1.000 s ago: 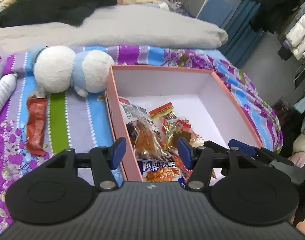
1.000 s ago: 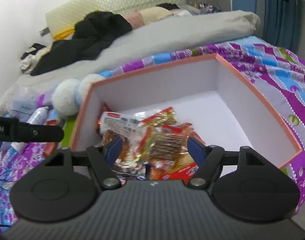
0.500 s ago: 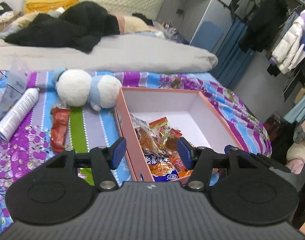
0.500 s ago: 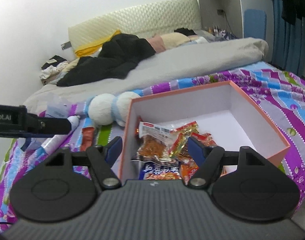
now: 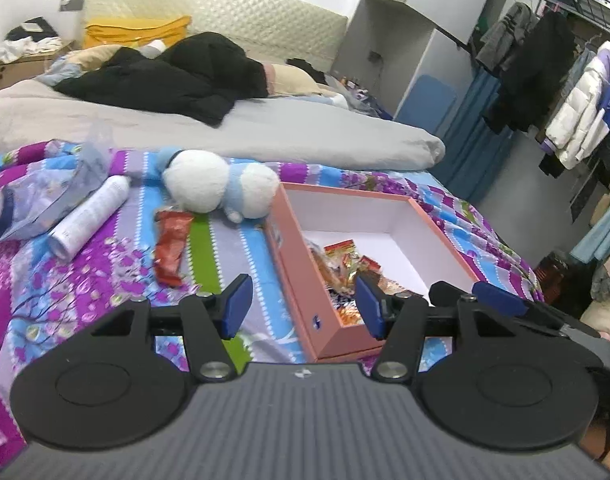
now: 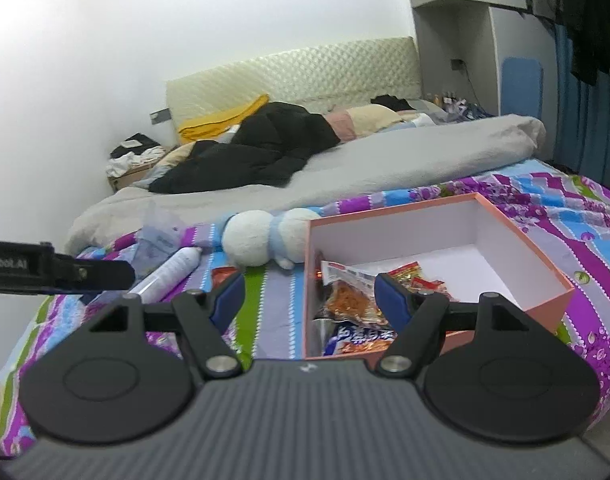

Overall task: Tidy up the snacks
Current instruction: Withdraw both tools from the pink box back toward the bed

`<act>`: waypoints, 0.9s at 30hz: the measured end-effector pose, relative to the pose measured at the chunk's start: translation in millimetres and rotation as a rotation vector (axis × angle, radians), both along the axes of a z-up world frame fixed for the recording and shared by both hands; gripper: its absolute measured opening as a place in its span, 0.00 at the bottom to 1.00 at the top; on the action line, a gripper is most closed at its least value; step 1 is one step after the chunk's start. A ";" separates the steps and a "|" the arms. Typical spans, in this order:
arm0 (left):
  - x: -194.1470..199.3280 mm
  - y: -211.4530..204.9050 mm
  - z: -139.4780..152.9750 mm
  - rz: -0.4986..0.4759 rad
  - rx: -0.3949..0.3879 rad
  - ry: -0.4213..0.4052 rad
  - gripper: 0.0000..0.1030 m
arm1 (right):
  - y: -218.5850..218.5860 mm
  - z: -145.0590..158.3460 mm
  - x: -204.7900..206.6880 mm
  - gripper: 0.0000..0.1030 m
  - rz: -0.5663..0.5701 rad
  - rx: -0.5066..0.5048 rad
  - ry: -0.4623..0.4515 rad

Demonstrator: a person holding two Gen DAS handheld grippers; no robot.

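Fingers of the left gripper (image 5: 303, 306) are seen spread with nothing between them, and those of the right gripper (image 6: 309, 300) likewise, both held above the patterned bedspread (image 5: 77, 280). Just beyond them an open pink box (image 5: 301, 276) is set on the bed, with snack packets (image 6: 355, 304) piled in its near end. One red snack packet (image 5: 171, 246) is left on the bedspread, beside the box. Farther off, a white and blue plush toy (image 5: 221, 186) and a white spray can (image 5: 91, 218) are laid, then a grey duvet (image 5: 285, 132).
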State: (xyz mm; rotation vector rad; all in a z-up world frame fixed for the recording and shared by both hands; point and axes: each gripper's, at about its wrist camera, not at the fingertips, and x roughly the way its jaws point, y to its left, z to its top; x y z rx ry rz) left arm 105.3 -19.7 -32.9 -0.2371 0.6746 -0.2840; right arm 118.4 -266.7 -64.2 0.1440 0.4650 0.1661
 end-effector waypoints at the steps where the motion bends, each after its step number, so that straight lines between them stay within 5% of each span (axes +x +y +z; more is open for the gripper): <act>1: -4.2 2.1 -1.5 0.007 -0.003 0.002 0.61 | 2.7 -0.5 -4.6 0.71 0.008 -0.001 -0.002; 17: -64.7 30.2 -38.9 0.089 0.001 0.013 0.61 | 30.9 -33.7 -52.5 0.71 0.068 0.008 0.030; 27: -47.9 46.6 -81.3 0.112 -0.010 0.079 0.61 | 47.6 -57.8 -47.5 0.71 0.121 -0.011 0.084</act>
